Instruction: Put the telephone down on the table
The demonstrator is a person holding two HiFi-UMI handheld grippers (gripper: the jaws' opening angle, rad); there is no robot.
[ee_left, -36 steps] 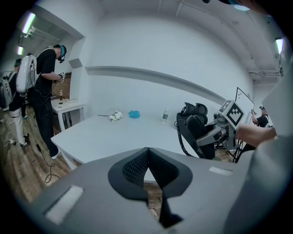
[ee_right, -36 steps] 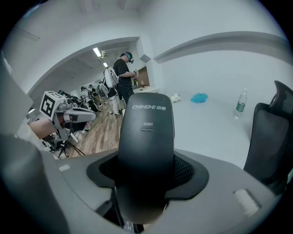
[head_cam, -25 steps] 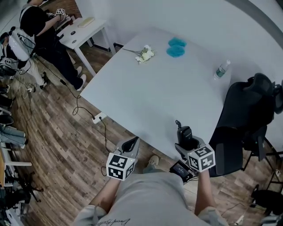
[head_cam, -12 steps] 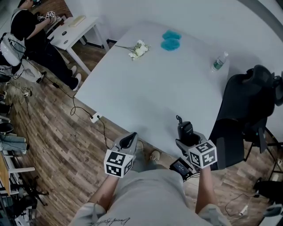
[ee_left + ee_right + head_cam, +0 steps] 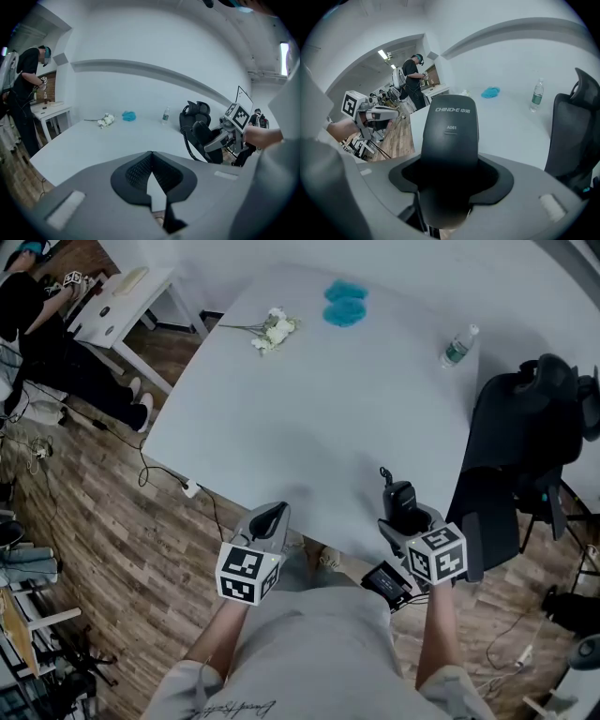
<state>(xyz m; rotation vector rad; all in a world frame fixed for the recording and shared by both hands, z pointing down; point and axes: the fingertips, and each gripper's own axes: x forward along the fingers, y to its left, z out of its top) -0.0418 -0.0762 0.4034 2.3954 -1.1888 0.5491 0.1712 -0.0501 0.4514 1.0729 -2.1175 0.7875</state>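
Head view: right gripper (image 5: 411, 523) clamps telephone (image 5: 400, 500) at lower right, near table (image 5: 309, 418) edge; early release risks fall to floor (image 5: 103, 521). Left gripper (image 5: 269, 518) closed, empty.

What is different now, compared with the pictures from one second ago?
The left gripper and the right gripper edged forward toward the table; nothing was taken or released. The right one still clamps the black telephone, the left stays shut and empty; flowers, blue fluffy thing and water bottle lie unmoved.
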